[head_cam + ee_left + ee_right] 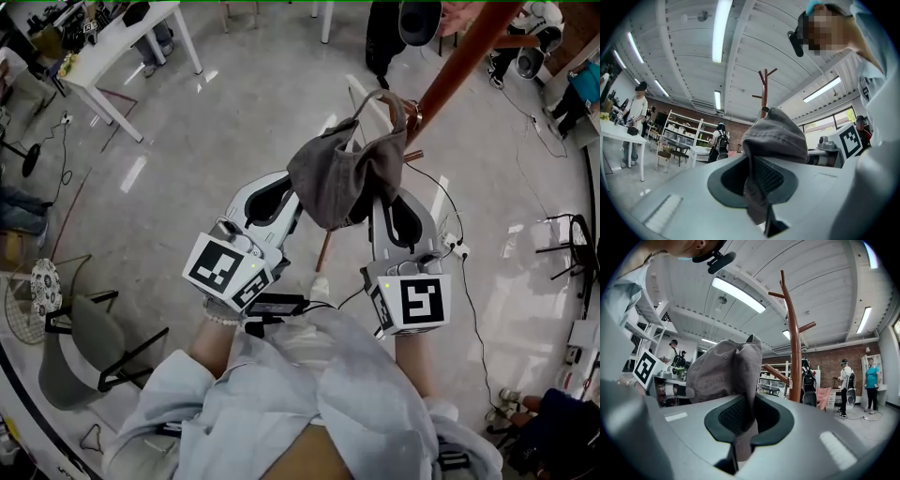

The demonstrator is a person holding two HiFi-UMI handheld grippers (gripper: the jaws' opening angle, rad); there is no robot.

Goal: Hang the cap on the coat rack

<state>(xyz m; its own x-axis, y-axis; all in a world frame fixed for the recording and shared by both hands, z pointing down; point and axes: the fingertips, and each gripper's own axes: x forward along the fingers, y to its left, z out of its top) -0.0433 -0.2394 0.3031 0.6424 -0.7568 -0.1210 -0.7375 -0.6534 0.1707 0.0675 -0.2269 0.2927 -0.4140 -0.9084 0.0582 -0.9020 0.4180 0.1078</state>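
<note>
Head view: the grey cap (342, 178) is seen held up between the two grippers, well above the floor (234, 103). Its left side is pinched by the left gripper (296, 199) and its right side by the right gripper (381, 201). The crown is bunched and sags between them. The reddish-brown coat rack (461, 58) is seen running slantwise just behind the cap. The cap's strap loop is raised close beside the pole, but contact cannot be made out from here.

Left gripper view: the jaws are seen closed on a fold of the cap's fabric, which is drawn down between the dark pads. The rest of the cap is heaped above the jaws and a little to their right. The forked top of the coat rack is seen beyond the cap, rising above it against the ceiling.

Right gripper view: here too the jaws are clamped on the cap, with a strip of fabric caught in the narrow gap between them. The cap is mounded above the jaws and to their left. The coat rack's pole is seen upright just to the right of the cap. A lower peg (774, 372) slants from the pole towards the cap, and its near end meets the cap's edge in this view. Whether the two touch cannot be told.
</note>
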